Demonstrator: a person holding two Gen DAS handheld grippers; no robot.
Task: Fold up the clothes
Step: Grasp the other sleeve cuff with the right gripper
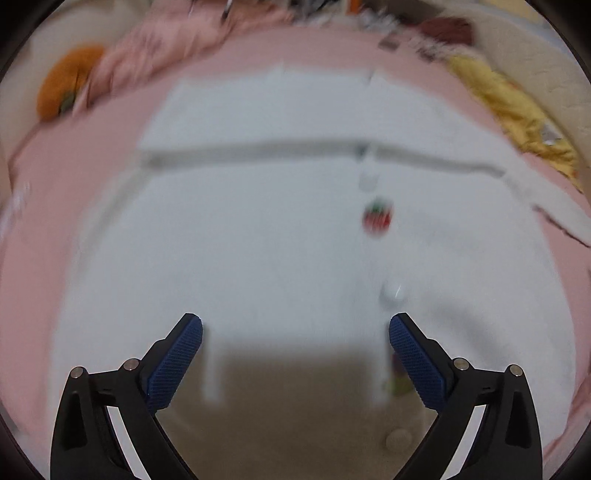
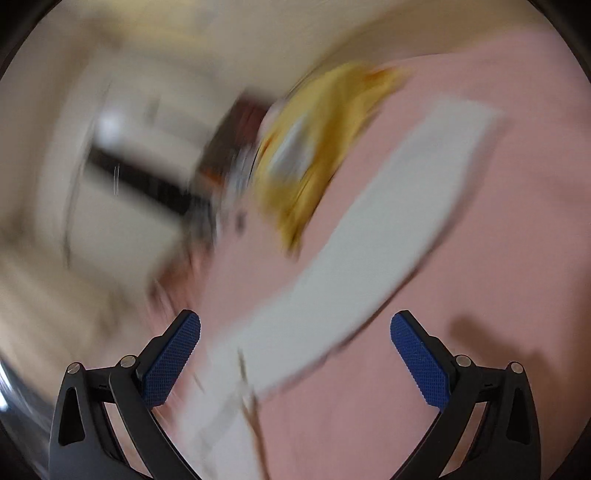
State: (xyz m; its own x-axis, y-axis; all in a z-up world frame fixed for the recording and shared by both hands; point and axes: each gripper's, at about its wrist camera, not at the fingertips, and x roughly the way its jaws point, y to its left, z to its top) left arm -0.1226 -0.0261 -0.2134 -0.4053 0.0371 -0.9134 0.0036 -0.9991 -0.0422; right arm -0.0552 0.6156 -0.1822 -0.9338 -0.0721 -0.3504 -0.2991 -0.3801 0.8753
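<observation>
A white buttoned garment (image 1: pixel 258 229) with a small strawberry patch (image 1: pixel 376 218) lies spread on the pink bedsheet (image 1: pixel 40 206), one sleeve folded across its upper part. My left gripper (image 1: pixel 295 328) hovers above its lower middle, open, with nothing between the blue pads (image 1: pixel 177 362). In the right wrist view, badly blurred, a white sleeve (image 2: pixel 388 236) stretches diagonally over the pink sheet (image 2: pixel 498 258). My right gripper (image 2: pixel 295 328) stands open above the sleeve's near end, gripping nothing.
A yellow garment (image 1: pixel 517 114) (image 2: pixel 325 147) lies crumpled at the bed's right edge. A pink cloth heap (image 1: pixel 173 40) and an orange plush item (image 1: pixel 66 81) sit at the far left. Dark clutter (image 1: pixel 447 29) lies at the back. Blurred pale furniture (image 2: pixel 110 147) fills the right view's left.
</observation>
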